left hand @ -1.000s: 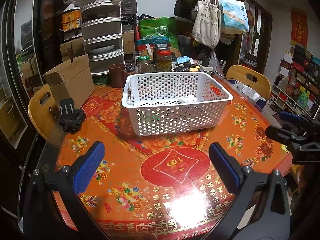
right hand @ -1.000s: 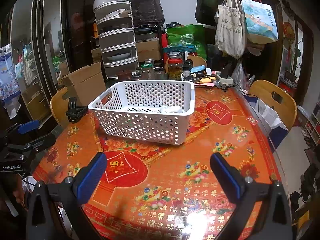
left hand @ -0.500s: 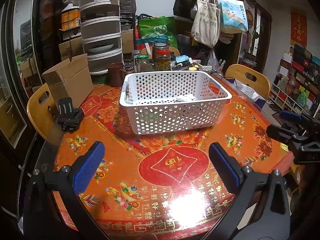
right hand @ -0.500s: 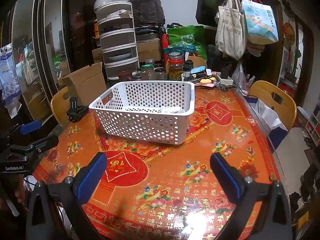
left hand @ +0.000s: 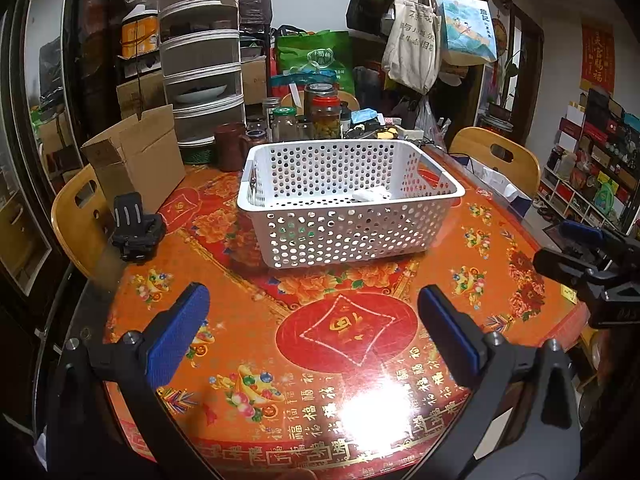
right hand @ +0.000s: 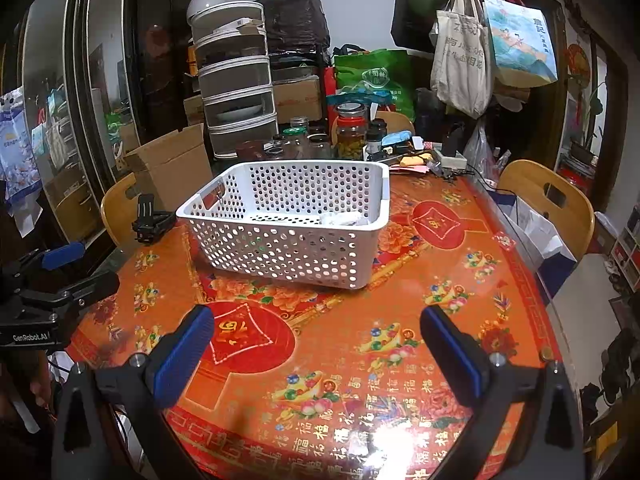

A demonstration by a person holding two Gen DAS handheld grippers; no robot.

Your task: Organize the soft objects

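White cloth (left hand: 372, 194) lies in the basket (left hand: 348, 236) on the worktop (left hand: 320, 320), both grippers' jaws wide and empty, left (left hand: 312, 332) and right (right hand: 316, 344); a low reach could shove the light basket.

Basket (left hand: 348, 236) mid-table (left hand: 400, 344), soft object (left hand: 372, 195) inside, cardboard box (left hand: 136, 160) left, jars (left hand: 324, 118) behind.

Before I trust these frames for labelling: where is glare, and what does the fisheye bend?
Left wrist view: lamp glare whitens the tablecloth between the open left gripper; cabinets bow at the edges, corners go black. Right wrist view: fainter glare near the bottom edge by the right gripper; the basket stays sharp.
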